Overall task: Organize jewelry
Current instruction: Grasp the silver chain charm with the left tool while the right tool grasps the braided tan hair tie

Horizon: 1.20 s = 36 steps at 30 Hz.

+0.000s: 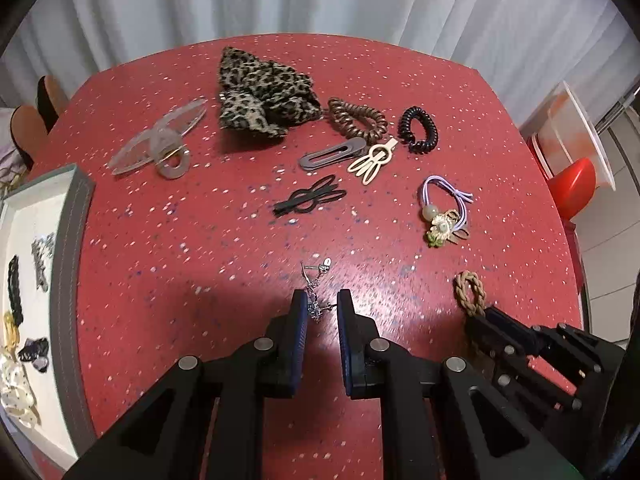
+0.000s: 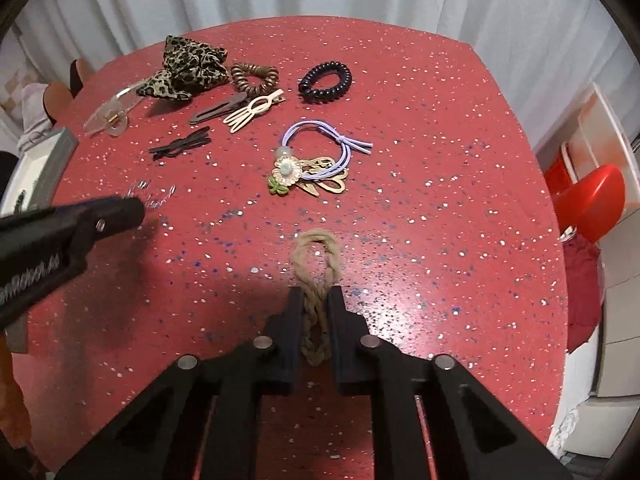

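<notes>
Right wrist view: right hand-held gripper [image 2: 314,300] clamped on braided tan hair tie [image 2: 316,264], loop sticking fwd.

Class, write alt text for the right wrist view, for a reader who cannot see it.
A black two-finger right gripper pinches a tan braided hair tie on a red speckled table. Beyond lie a lilac flower hair tie, coiled ties, clips and a leopard-print bow; the left gripper enters at left holding silver jewelry.

Left wrist view: looks steeply down along its own fingers, close above the speckled red round table [image 1: 200,260].
Right wrist view: same steep tilt, close, further right.
Shared: the tabletop's scattered hair accessories.
</notes>
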Each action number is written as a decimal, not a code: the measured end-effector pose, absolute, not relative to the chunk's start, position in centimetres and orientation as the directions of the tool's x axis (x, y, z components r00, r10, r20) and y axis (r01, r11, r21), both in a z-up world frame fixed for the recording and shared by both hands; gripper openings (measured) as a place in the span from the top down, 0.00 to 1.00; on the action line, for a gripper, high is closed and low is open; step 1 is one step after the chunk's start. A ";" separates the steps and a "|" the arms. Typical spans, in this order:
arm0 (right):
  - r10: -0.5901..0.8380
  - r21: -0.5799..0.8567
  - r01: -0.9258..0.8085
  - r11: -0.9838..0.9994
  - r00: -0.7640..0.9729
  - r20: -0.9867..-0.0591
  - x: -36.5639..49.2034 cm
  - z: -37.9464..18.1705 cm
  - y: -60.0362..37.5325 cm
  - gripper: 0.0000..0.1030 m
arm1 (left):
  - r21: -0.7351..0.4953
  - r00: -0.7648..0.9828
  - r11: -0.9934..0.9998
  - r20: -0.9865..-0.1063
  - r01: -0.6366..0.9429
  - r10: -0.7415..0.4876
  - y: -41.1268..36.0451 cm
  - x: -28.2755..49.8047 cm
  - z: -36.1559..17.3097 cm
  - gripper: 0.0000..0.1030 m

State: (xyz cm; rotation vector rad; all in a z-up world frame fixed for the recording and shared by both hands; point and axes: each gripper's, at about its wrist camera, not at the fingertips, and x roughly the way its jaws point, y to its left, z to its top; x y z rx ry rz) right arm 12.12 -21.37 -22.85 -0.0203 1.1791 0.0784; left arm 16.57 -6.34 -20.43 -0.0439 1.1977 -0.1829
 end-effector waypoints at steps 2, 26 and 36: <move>0.100 0.083 -0.062 0.995 0.375 -0.922 12.0 -22.5 -21.9 0.88 | -0.133 0.358 0.985 -0.919 0.111 -0.164 -5.9 16.1 -20.1 0.84; 0.200 0.220 0.027 0.975 0.323 -0.925 12.2 -21.7 -24.4 0.35 | -0.134 0.363 0.989 -0.920 0.060 -0.147 -1.9 12.1 -18.2 0.84; 0.079 0.068 -0.048 0.997 0.290 -0.954 13.1 -23.1 -21.2 0.36 | -0.138 0.357 0.989 -0.922 0.055 -0.149 -1.5 12.0 -18.5 0.84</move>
